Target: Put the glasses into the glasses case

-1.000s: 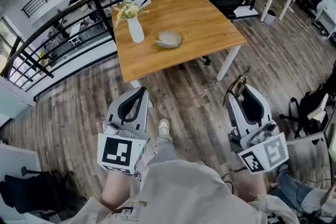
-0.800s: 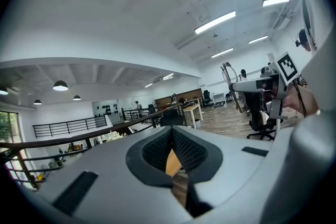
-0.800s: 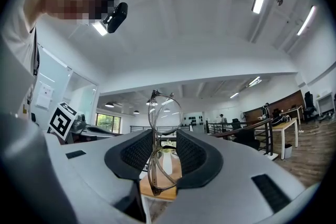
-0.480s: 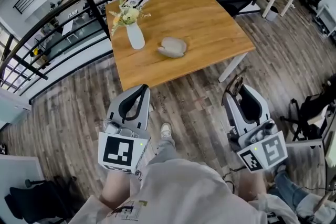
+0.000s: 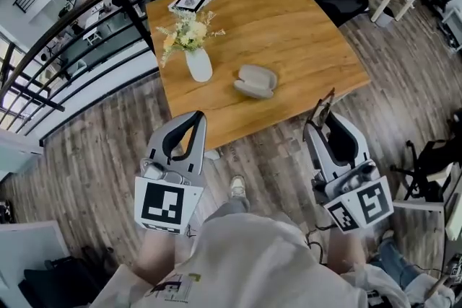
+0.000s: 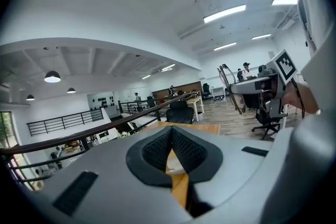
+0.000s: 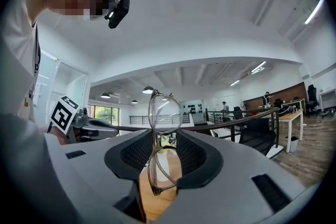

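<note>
Clamping glasses [image 7: 164,113] edge-on, right gripper [image 7: 159,139] is partly hiding the lower lens; left gripper [image 6: 171,129] is sitting closed, empty; temples indistinct.

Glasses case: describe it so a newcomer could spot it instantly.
Find the wooden table in the head view. Just right of its white flower vase lies the glasses case: low, grey and pebble-shaped, unlike the upright vase.
</note>
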`<state>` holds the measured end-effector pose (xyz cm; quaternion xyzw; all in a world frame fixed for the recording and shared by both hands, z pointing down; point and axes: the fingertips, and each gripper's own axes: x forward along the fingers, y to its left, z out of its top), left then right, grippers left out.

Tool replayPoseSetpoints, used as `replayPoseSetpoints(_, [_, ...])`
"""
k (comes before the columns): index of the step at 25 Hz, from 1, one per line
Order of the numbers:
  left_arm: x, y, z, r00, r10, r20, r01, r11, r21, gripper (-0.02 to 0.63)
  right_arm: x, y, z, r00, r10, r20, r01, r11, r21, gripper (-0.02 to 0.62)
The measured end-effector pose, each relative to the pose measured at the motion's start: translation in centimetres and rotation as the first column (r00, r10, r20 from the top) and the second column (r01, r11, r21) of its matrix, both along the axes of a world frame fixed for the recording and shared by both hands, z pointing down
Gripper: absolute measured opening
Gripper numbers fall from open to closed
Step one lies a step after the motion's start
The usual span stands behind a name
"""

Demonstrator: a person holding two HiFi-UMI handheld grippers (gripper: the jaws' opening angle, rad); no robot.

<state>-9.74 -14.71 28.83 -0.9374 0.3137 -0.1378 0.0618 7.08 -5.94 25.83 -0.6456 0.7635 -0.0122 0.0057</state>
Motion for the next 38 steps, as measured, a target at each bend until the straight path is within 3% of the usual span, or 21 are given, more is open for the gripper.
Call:
replayPoseSetpoints(12, [2.0, -7.5, 0.5, 0.999, 0.031, 0.02, -0.031, 0.999, -0.007, 0.017, 2.6, -8.7, -0.2, 0.999, 0.016, -0.037, -0.017, 1.0, -0.013, 0.164])
replayPoseSetpoints(19, [5.5, -9.7, 1.0, 0.999, 0.022, 0.038, -0.024, 0.998, 0.055, 0.017, 6.8, -11.9, 0.4, 0.998, -0.038, -0.042, 0.037, 0.999, -0.012, 0.163])
replayPoseSetpoints(24, [9.0, -10.1, -0.3, 0.997, -0.07, -0.027, 0.068, 0.996, -0.049, 0.017, 10.0, -15.0, -0.1, 0.989, -0.142, -0.047, 0.142, 0.99, -0.003, 0.163])
replayPoseSetpoints(29, [11.1, -11.2, -1.1, 0.988, -0.155, -0.021, 0.154, 0.987, -0.046, 0.017, 12.2, -17.6, -1.1, 0.964, -0.266, 0.005, 0.266, 0.964, 0.009, 0.164])
replayPoseSetpoints(34, [12.2, -11.7, -1.8, 0.971, -0.237, -0.005, 0.237, 0.971, -0.023, 0.017, 13.8, -19.7, -1.1, 0.94, -0.341, -0.012, 0.341, 0.94, -0.001, 0.164])
replayPoseSetpoints(38, [11.6, -12.5, -1.4, 0.96, -0.279, 0.008, 0.278, 0.96, 0.04, 0.017, 14.0, -20.6, -0.9, 0.921, -0.39, -0.003, 0.39, 0.921, -0.004, 0.164])
